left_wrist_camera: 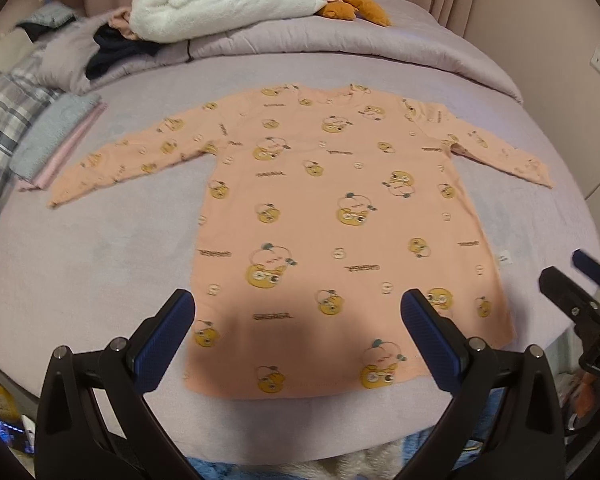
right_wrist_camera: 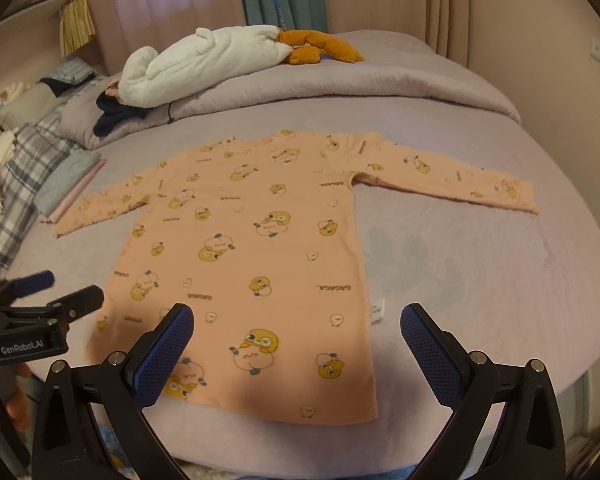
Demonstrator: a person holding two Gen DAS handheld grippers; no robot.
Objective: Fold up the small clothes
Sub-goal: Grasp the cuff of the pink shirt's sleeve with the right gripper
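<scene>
A small peach long-sleeved shirt [left_wrist_camera: 320,216] with yellow cartoon prints lies flat on the lilac bed, sleeves spread to both sides, hem nearest me. It also shows in the right wrist view [right_wrist_camera: 252,248]. My left gripper [left_wrist_camera: 298,316] is open and empty, hovering above the hem. My right gripper [right_wrist_camera: 298,328] is open and empty, above the shirt's lower right corner. The right gripper shows at the right edge of the left wrist view [left_wrist_camera: 580,280]; the left gripper shows at the left edge of the right wrist view [right_wrist_camera: 48,296].
A stack of folded clothes [left_wrist_camera: 56,136] lies left of the left sleeve, beside a plaid cloth [left_wrist_camera: 4,120]. A rolled duvet [left_wrist_camera: 300,40] with a white plush blanket [left_wrist_camera: 220,0], an orange toy [left_wrist_camera: 352,4] and dark clothes [left_wrist_camera: 116,52] lies behind.
</scene>
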